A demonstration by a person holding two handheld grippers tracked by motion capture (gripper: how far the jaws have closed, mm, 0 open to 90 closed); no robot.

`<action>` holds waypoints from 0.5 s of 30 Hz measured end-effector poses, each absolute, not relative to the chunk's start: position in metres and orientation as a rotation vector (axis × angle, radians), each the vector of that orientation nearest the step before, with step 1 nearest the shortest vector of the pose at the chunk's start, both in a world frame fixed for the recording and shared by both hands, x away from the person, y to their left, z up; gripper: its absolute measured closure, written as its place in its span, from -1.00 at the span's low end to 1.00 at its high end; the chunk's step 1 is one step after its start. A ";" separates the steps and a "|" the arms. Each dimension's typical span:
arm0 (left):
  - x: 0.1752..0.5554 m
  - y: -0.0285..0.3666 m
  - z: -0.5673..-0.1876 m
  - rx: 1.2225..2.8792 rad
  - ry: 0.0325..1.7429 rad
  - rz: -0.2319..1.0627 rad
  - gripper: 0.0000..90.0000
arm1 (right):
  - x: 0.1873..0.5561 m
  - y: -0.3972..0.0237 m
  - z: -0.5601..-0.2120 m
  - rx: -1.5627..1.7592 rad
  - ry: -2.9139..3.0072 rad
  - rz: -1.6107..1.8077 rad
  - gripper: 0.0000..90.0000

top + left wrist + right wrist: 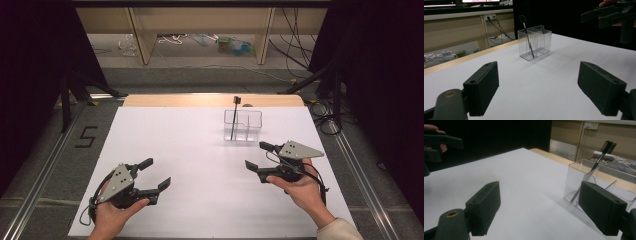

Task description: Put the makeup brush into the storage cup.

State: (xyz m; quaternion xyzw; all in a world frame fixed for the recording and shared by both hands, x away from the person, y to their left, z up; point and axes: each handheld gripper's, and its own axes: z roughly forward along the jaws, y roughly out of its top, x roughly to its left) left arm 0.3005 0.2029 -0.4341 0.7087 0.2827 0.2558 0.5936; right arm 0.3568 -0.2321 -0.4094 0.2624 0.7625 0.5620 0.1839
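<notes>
Claws (156, 174) (256, 155) agape, brush (235, 118) upright in organizer (243, 125).

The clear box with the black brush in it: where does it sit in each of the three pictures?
High view: clear box right of centre, toward the table's far edge.
Left gripper view: upper middle, between the open jaws.
Right gripper view: far right, partly behind the right-hand jaw.
Shared landmark: the black brush standing in one end compartment.

I see a clear plastic holder (243, 125) standing upright toward the far side of the white table, split into compartments. A thin black brush (235, 117) stands in its left compartment, leaning slightly, bristle head up and poking above the rim. The other compartments look empty.
</notes>
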 end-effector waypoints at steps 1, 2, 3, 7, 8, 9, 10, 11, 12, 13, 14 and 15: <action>0.301 0.203 -0.434 1.647 0.659 0.594 -0.62 | 0.354 -0.232 -0.410 0.737 2.147 1.583 -0.58; 0.301 0.203 -0.434 1.646 0.661 0.594 -0.62 | 0.352 -0.232 -0.411 0.734 2.154 1.578 -0.58; 0.301 0.203 -0.434 1.644 0.662 0.594 -0.62 | 0.351 -0.232 -0.412 0.729 2.150 1.589 -0.58; 0.302 0.204 -0.434 1.647 0.652 0.604 -0.62 | 0.344 -0.232 -0.414 0.725 2.160 1.589 -0.58; 0.303 0.204 -0.435 1.643 0.654 0.601 -0.62 | 0.342 -0.233 -0.415 0.721 2.164 1.590 -0.58; 0.303 0.204 -0.435 1.641 0.657 0.598 -0.62 | 0.341 -0.233 -0.415 0.715 2.164 1.592 -0.58; 0.303 0.204 -0.435 1.640 0.657 0.597 -0.62 | 0.340 -0.233 -0.416 0.716 2.163 1.606 -0.58; 0.303 0.204 -0.435 1.640 0.656 0.595 -0.62 | 0.338 -0.234 -0.416 0.720 2.167 1.591 -0.58; 0.303 0.204 -0.435 1.640 0.656 0.594 -0.62 | 0.336 -0.234 -0.416 0.712 2.173 1.593 -0.58; 0.302 0.204 -0.435 1.640 0.656 0.590 -0.62 | 0.334 -0.234 -0.417 0.717 2.176 1.592 -0.58; 0.302 0.203 -0.435 1.642 0.657 0.589 -0.62 | 0.334 -0.235 -0.418 0.711 2.174 1.594 -0.58; 0.302 0.203 -0.436 1.643 0.657 0.587 -0.62 | 0.332 -0.234 -0.419 0.714 2.173 1.604 -0.58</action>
